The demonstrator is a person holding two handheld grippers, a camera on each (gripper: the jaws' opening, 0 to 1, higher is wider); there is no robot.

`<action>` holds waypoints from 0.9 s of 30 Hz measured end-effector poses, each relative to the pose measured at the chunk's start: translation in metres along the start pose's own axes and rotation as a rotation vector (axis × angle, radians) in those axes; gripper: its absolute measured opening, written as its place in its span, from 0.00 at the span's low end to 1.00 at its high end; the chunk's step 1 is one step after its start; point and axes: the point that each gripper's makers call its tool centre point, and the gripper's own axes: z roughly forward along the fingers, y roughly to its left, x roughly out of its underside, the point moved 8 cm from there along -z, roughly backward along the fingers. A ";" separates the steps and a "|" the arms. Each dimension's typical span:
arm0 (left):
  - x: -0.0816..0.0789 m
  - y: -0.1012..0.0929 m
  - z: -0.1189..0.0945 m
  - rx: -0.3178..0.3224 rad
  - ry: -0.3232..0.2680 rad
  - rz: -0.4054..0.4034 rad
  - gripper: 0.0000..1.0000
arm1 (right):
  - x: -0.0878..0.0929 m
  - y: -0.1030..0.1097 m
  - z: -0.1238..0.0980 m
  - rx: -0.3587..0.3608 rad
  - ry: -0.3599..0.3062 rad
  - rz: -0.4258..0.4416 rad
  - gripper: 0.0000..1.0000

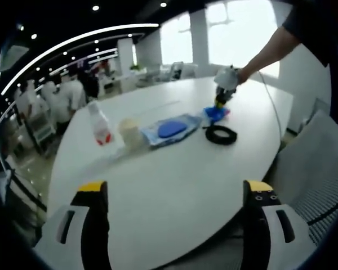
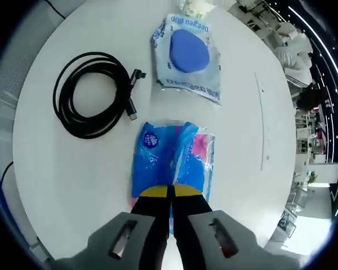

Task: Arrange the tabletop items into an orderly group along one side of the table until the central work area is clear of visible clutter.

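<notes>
White round table [image 1: 174, 191]: 5 items ungrouped mid-surface; right gripper [image 2: 170, 194] clamps tissue pack [image 2: 172, 160], left gripper [image 1: 174, 194] spread, empty.

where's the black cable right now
The coiled black cable lies flat on the white table, in the upper left of the right gripper view, beside the blue tissue pack that the right gripper is shut on.
</notes>
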 end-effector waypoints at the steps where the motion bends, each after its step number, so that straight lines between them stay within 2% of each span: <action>1: 0.000 0.000 0.000 -0.001 0.001 0.000 0.96 | 0.001 -0.001 0.002 0.000 -0.001 -0.002 0.00; 4: 0.000 0.000 0.000 -0.003 0.002 0.002 0.96 | 0.001 -0.003 0.001 0.003 -0.001 -0.029 0.00; 14: 0.000 0.001 -0.001 -0.013 0.002 0.002 0.94 | 0.014 -0.021 0.019 0.014 -0.005 -0.085 0.00; 24: 0.001 0.001 0.000 -0.008 0.013 0.010 0.93 | 0.005 -0.023 0.031 0.018 -0.002 -0.094 0.00; 27: 0.001 0.001 0.000 -0.011 0.015 0.006 0.92 | 0.002 -0.024 0.034 0.007 -0.005 -0.060 0.00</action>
